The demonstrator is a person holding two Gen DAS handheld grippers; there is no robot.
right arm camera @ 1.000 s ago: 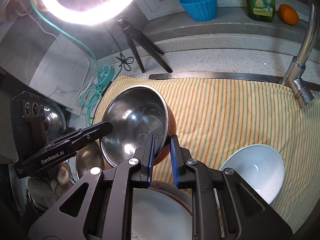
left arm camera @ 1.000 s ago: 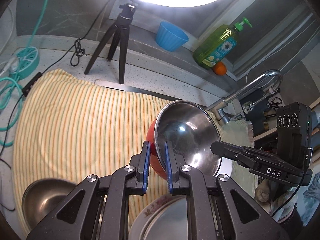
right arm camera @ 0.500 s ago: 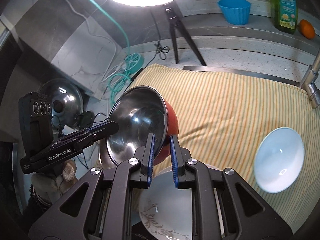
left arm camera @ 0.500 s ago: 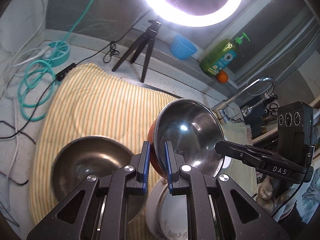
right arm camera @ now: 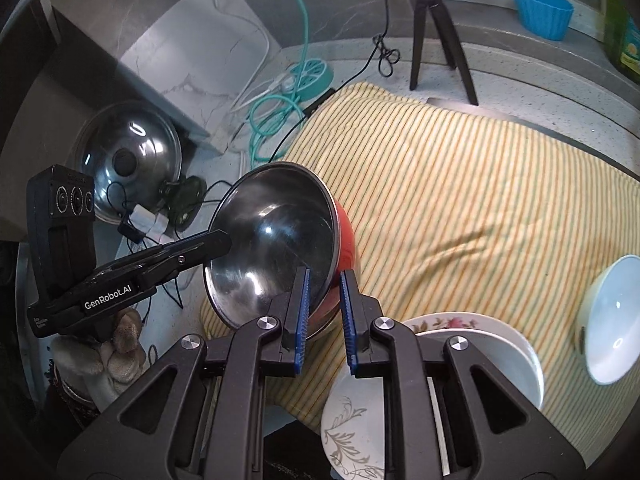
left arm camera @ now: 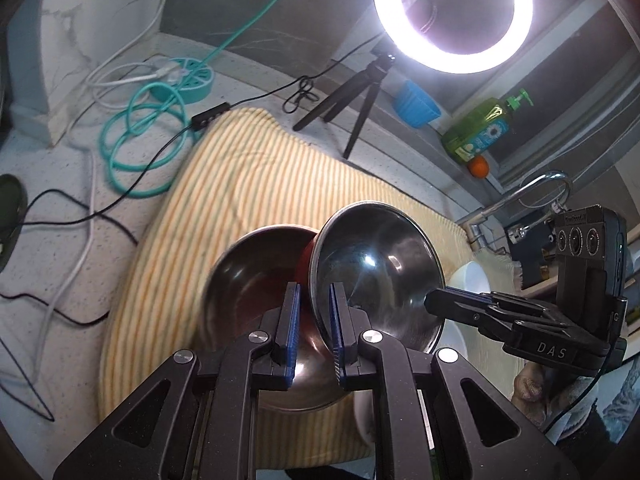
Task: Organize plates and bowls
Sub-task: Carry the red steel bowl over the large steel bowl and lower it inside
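A speckled kitchen counter (right arm camera: 540,92) holds a big yellow striped towel (right arm camera: 460,200), and everything here sits near that towel. Both claws pinch the same red bowl (right arm camera: 345,236), which is shiny metal inside and tilted on its side. The left gripper (left arm camera: 314,320) squeezes one edge of the rim, and the right gripper (right arm camera: 323,314) squeezes the other edge. The red bowl hangs over the towel's left end, right above a metal bowl (left arm camera: 248,280) that rests on the towel. At the towel's near edge lies a stack of flowered plates (right arm camera: 472,344). A white bowl (right arm camera: 612,320) sits on the towel's right end. Behind the towel stands a black tripod (right arm camera: 436,32) with a bright ring light (left arm camera: 452,12).
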